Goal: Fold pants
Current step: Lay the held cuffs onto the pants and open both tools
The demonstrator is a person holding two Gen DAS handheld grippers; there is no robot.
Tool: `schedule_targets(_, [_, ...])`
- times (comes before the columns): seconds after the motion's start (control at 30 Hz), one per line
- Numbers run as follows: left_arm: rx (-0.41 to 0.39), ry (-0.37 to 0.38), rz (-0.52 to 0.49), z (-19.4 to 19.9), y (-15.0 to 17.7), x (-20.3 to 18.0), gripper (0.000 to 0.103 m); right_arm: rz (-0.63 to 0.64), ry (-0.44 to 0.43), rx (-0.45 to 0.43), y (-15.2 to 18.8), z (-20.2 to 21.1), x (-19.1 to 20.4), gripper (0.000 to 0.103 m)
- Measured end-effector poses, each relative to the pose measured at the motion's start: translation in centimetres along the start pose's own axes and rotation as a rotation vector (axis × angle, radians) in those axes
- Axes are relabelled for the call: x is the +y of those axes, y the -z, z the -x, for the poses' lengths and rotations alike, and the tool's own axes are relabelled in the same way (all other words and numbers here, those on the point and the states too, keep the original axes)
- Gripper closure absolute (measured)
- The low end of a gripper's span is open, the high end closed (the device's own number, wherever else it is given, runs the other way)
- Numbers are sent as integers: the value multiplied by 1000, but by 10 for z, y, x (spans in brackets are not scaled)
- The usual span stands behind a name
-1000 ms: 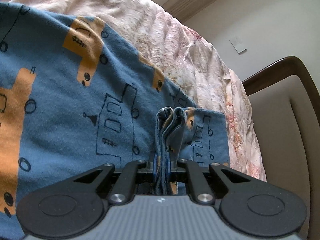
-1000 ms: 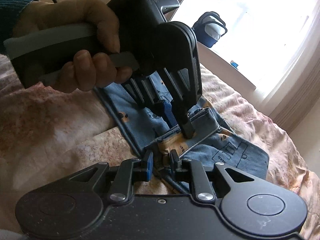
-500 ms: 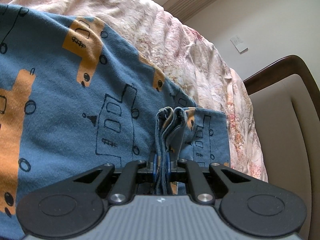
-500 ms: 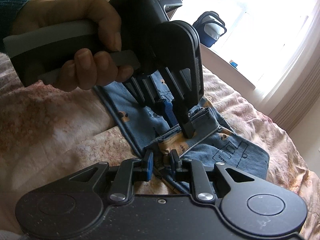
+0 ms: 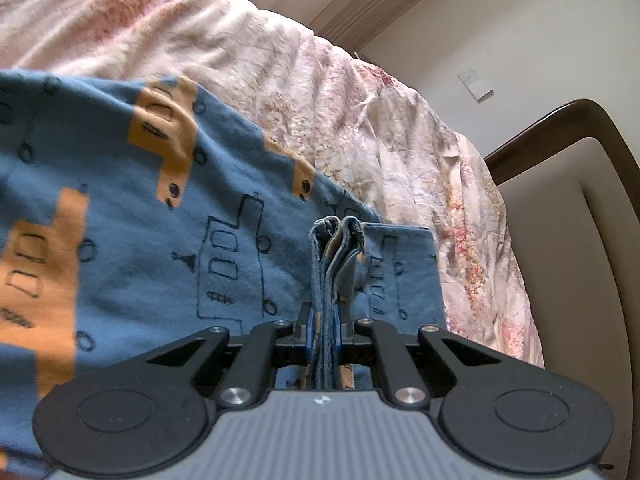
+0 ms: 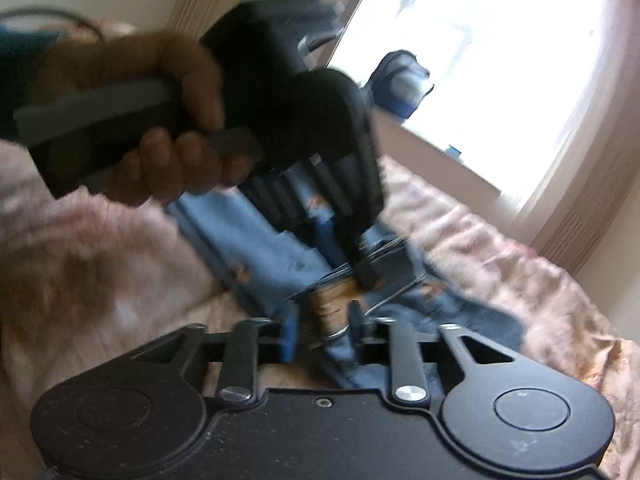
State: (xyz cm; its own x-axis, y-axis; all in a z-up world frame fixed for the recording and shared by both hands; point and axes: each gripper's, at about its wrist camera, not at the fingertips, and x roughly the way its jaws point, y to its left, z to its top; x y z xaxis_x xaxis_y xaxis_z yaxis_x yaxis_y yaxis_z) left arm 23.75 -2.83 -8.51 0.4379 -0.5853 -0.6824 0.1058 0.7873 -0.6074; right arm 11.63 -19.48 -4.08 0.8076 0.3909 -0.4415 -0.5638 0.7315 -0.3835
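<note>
A pink floral bedspread (image 5: 360,92) fills the space ahead of both grippers, rumpled and sloping away to the right of the left gripper toward a padded headboard with a dark wooden rim (image 5: 576,216). A bright window (image 6: 480,72) stands far ahead and to the right of the right gripper, with a blue bag (image 6: 402,80) on the ledge below it.

The blue pants (image 5: 224,216), printed with orange and outlined trains, lie spread on the bedspread, reaching left and forward from the left gripper. A bunched, several-layer edge of them rises straight up between the fingers of the left gripper (image 5: 325,332), whose blue pads are pressed tight on the fabric.

In the right wrist view, which is blurred by motion, the person's left hand (image 6: 160,120) grips the handle of the left gripper just ahead, its tips pinching the cloth. The right gripper (image 6: 322,334) sits directly below that spot; its fingers stand apart with a fold of the pants showing an orange patch between them, and the fabric does not look clamped.
</note>
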Motion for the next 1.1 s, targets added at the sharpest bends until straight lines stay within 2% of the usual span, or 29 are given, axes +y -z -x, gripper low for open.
schedule_targets(0.07, [-7,-26,-20,10,-2,-2,93,0,38,-45,-4,6,-2,54])
schedule_targets(0.13, [-21,-57,-48,20,-6,-4,94,0,72,-70,-8,8,-3,39])
schedule_targets(0.37, [-38,-188,-70,62,-11,16,94,-40,101,-69,-12,-4,-10,18])
schedule_targets(0.5, [-57,-178,-21,63,-5,48,92,-49,120,-4,-10,-23,-10,3])
schedule_targets(0.63, [-77,-160,2,59,2,63,87,-63,99,99,2,-44,-6,3])
schedule_targets(0.67, [-74,-162,-2,60,1,62,84,-80,99,112,4,-47,-7,3])
schedule_targets(0.73, [-95,-179,-27,66,1,57,68,-111,99,106,5,-47,-12,2])
schedule_targets(0.8, [-165,-197,-59,73,5,51,29,-116,115,78,3,-42,-15,1])
schedule_targets(0.87, [-263,-229,-67,77,9,44,15,-91,150,49,0,-40,-18,1])
schedule_targets(0.97, [-356,-313,-155,64,7,29,12,-37,254,57,-5,-49,-26,1])
schedule_targets(1.03, [-365,-389,-213,48,5,22,12,11,312,66,-7,-63,-33,1])
schedule_targets(1.1, [-370,-450,-272,37,8,22,12,69,329,33,-8,-76,-38,1])
